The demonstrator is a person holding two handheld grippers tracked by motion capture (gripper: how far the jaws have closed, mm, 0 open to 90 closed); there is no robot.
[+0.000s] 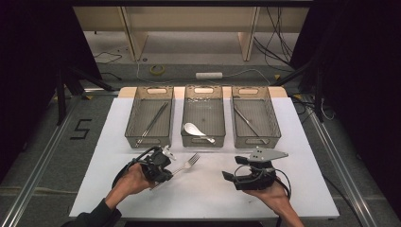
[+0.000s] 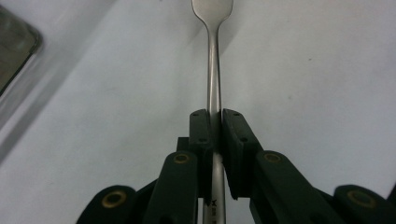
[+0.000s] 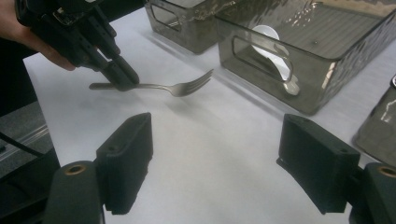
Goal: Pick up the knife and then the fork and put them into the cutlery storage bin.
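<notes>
White tabletop [image 1: 118,142] bears three smoky plastic bins [image 1: 203,118] sorting cutlery, before which the left gripper [image 1: 166,174] clamps the slim steel fork [image 1: 188,163] mid-handle, seemingly for binning, while the right gripper [image 1: 232,177] waits wide open.

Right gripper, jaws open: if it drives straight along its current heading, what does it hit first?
Likely the fork held by the left gripper, lying across the line ahead of the right gripper; bare table before it. Depth is uncertain.

I count three trays [image 1: 149,137] [image 1: 203,139] [image 1: 257,140] on the desk [image 1: 208,189], one fork [image 1: 189,163] and one white spoon [image 1: 193,129]. I have two tongs, left [image 1: 166,174] and right [image 1: 228,176].
</notes>
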